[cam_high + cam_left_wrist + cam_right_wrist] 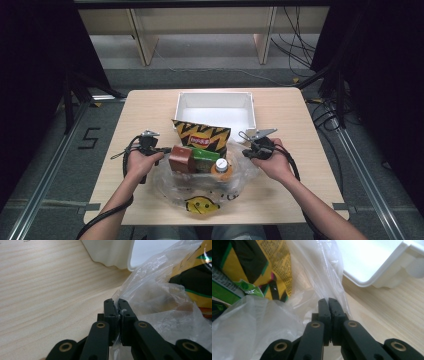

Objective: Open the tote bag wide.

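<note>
The clear plastic bag [200, 187] lies near the table's [140, 107] near edge, holding snacks. The left gripper [115, 305] pinches the bag's left rim, jaws clamped on film; the right gripper [328, 305] likewise pinches the right rim. The white bin [216, 95] stands just beyond; bare wood spreads on both sides.

A light wooden table [145, 107] stands on grey floor [210, 52] with cables [300, 45].

High view: overhead, facing forward and down across the worktop [150, 107]. Gripper views: low, close behind own jaws. Shared by all: white tray [216, 107] [112, 255] [372, 267], plastic bag [240, 172] [160, 302] [249, 322].
</note>
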Motion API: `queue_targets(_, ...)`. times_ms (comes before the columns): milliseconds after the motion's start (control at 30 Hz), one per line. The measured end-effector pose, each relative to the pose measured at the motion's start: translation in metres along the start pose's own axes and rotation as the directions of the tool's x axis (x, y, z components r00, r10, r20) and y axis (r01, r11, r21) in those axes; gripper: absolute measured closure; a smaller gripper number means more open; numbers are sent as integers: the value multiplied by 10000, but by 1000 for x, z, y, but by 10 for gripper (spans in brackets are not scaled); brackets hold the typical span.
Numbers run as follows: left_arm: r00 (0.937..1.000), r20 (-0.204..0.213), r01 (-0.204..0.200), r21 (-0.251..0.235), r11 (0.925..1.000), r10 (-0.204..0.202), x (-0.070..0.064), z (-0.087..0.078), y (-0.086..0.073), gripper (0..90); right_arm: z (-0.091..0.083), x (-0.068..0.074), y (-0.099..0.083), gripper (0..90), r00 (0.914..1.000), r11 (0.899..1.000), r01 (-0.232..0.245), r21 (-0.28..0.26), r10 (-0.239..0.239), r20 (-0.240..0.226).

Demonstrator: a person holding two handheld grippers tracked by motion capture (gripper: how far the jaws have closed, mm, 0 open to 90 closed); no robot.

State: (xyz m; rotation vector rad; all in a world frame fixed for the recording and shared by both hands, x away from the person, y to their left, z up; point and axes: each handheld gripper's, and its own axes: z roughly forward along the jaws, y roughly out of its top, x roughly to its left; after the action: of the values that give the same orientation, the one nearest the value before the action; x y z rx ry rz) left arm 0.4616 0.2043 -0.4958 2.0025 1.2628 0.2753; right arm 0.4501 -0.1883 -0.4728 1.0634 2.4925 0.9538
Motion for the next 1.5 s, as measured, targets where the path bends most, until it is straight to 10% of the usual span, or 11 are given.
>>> queue_targets(300,10000,-53,-54,-153,9999,54,-1,-4,-2,832,-5,1,2,812,9996,9995,-281,-167,279,-94)
queue_targets(767,10000,-85,40,-1150,9934,-50,-6,-21,3,721,-72,15,21,634,9988,9821,-65,-1884,-29,-496)
queue_targets(1133,9999,-161,-16,-1603,9871,-10,-11,-44,-2,656,-92,43,-2,586,9828,9899,165,-1407,-420,-1800)
queue_targets(1500,9985,147,-498,-1170,9919,519,-25,-64,-21,642,-60,50,-25,586,9784,9994,279,-226,-320,-2044)
